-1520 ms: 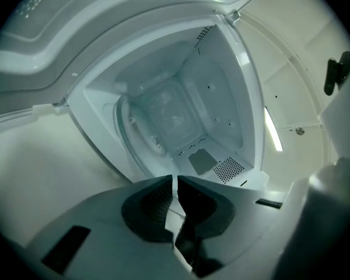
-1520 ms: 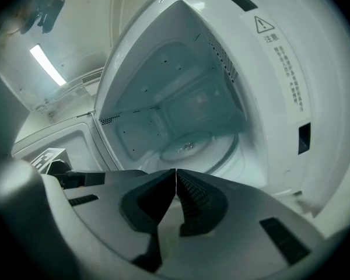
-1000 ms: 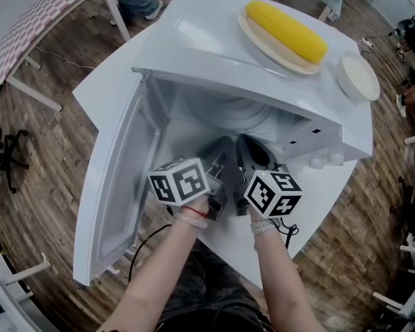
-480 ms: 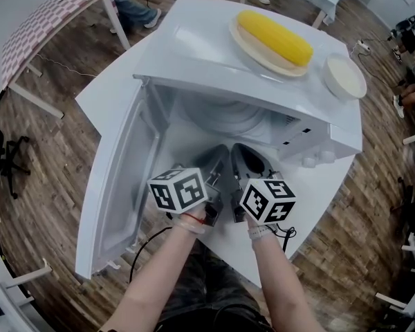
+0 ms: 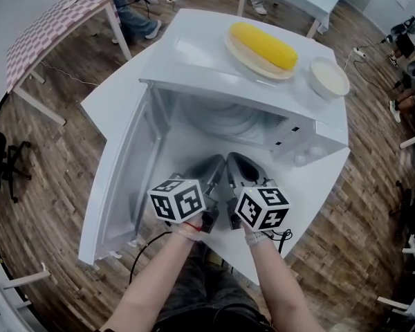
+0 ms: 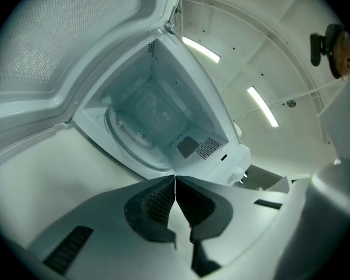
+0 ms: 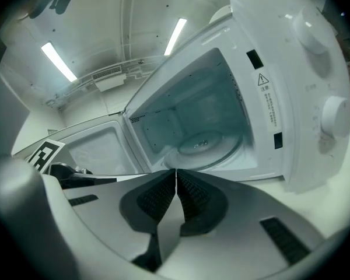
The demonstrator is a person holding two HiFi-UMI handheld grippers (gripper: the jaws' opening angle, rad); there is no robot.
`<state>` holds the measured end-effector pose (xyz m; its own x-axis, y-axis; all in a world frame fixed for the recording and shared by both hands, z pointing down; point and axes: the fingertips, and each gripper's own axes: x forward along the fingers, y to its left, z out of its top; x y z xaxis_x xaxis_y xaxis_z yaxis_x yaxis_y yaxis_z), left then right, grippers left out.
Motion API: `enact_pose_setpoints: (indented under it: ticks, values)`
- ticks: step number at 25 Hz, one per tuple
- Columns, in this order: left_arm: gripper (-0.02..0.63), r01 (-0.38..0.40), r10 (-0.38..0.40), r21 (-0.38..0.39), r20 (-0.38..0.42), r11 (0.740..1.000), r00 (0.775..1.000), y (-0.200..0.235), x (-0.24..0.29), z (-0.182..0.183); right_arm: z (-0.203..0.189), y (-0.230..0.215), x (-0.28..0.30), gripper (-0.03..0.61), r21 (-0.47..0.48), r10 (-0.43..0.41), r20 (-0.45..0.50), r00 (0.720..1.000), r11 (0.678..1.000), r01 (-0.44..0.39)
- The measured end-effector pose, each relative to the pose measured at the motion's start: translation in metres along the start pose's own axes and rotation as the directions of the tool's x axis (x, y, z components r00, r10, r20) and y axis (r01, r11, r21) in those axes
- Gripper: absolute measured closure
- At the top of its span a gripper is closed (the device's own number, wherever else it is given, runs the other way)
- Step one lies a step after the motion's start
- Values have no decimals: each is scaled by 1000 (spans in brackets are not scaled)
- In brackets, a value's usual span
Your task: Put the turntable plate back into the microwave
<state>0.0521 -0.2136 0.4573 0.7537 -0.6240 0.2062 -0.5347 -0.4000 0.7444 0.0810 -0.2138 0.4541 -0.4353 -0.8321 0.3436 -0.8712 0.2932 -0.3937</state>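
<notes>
Right gripper view: my right gripper [image 7: 176, 174] and left gripper [image 6: 175, 179] are both clenched on nothing, in front of the open white microwave [image 7: 291, 98]. The turntable plate [image 7: 207, 147] lies on its cavity floor. A warning-triangle label [image 7: 263, 79] marks the control panel; its fine print is too small to read.

The top of the microwave [image 5: 214, 61] hides most of the turntable plate [image 5: 225, 120] from above. The person's arms [image 5: 152, 282] run off the bottom edge — the print on the warning sticker [image 7: 267, 101] is too tiny to read.
</notes>
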Motion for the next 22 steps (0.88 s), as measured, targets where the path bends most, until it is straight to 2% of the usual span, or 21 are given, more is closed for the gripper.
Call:
enact_pose_setpoints:
  ticks: [12,22]
  values:
    - [598,-8,7,120,6,993,1000,-31,-35,-15,-1,27,-39,554,-63,28,4,1000,998,-28]
    - [598,28,-30,163,15,986,999,-60,-54,-19,-1,41,-70,554,-96,59,13,998,994,-58]
